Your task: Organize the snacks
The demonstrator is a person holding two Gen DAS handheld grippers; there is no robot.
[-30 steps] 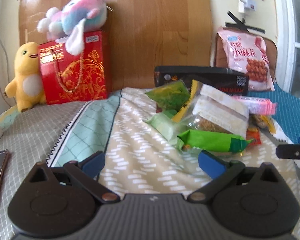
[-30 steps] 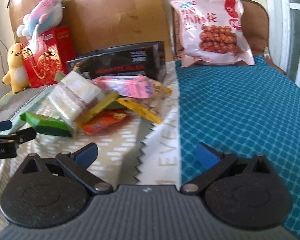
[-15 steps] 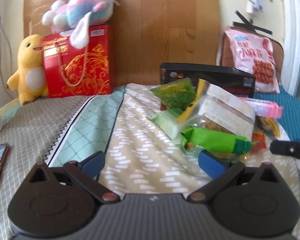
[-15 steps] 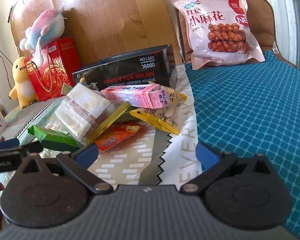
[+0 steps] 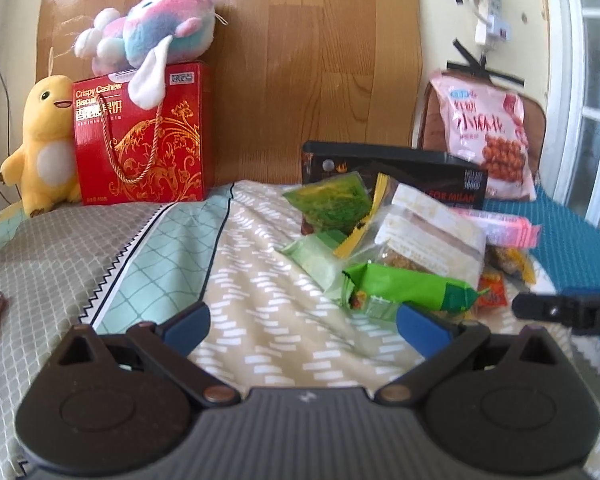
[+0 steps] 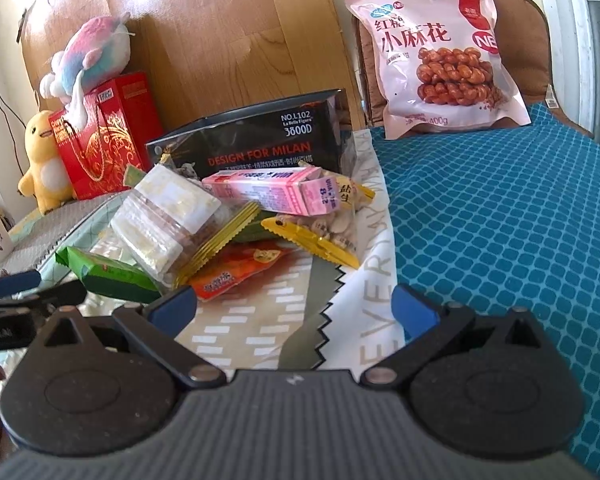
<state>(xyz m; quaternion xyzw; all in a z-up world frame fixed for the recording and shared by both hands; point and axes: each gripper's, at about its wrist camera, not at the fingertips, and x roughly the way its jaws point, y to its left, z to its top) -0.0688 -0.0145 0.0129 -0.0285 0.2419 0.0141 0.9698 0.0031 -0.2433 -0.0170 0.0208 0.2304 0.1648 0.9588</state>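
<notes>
Both grippers have edged nearer the snack pile, jaws wide open, holding nothing.

Two plush toys sit at the back: one yellow duckling and one pastel unicorn. There are two boxes, one red gift box and one black box. One big pink bag of fried twists leans behind. The loose pile holds one pink carton, one clear cracker pack, one green bar, one orange packet, one yellow-edged nut bag and two further green packets.
</notes>
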